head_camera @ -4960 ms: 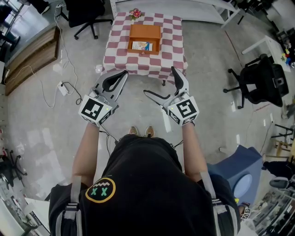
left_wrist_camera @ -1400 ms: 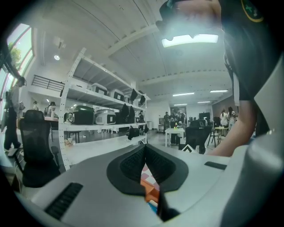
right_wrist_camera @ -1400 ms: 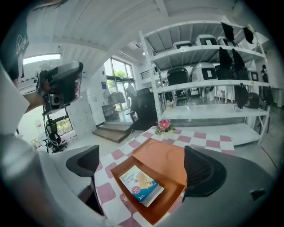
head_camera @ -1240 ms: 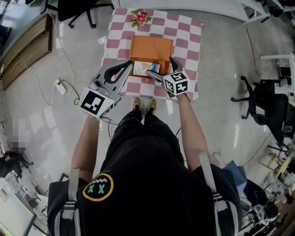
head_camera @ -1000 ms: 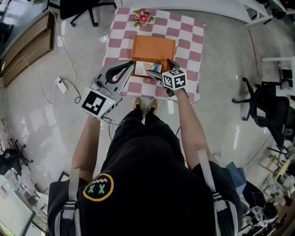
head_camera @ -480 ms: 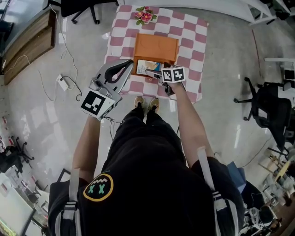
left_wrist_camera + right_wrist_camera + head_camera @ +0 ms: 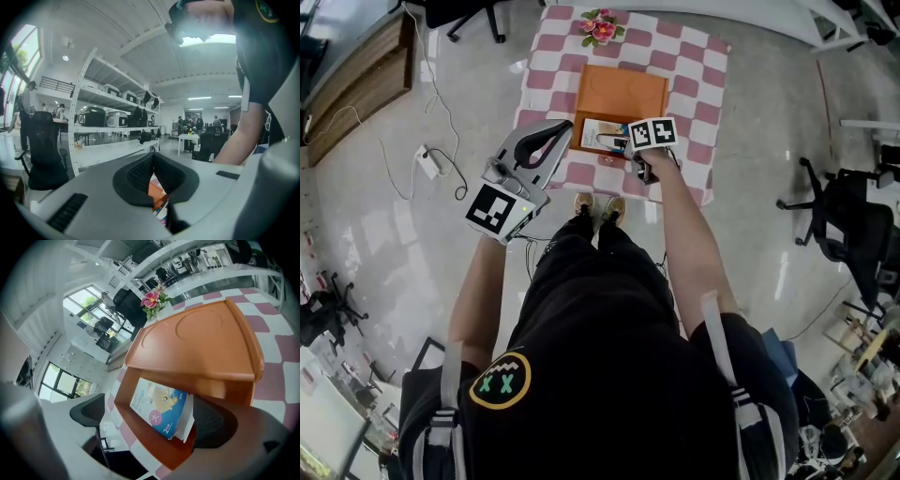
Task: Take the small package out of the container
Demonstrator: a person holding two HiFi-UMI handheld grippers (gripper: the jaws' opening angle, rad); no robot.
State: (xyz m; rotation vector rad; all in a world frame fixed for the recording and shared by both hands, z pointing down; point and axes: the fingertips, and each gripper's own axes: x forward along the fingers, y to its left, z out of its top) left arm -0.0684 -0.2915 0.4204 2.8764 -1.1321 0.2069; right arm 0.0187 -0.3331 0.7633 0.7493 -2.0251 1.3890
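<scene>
- Left gripper (image 7: 152, 177): jaws closed on nothing. It stays well left of the container (image 7: 619, 89), as a second ago.
- Package (image 7: 158, 409): lies in the container's open drawer (image 7: 140, 445) on the worktop (image 7: 698, 66), now between the right jaws.
- Right gripper (image 7: 152, 422): jaws open. It has advanced into the drawer and straddles the package, unclamped.
- Judgement: the reach looks done, and closing comes next.

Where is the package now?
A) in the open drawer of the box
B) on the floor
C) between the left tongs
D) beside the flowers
A: the package lies inside the open drawer of the orange box.
</scene>
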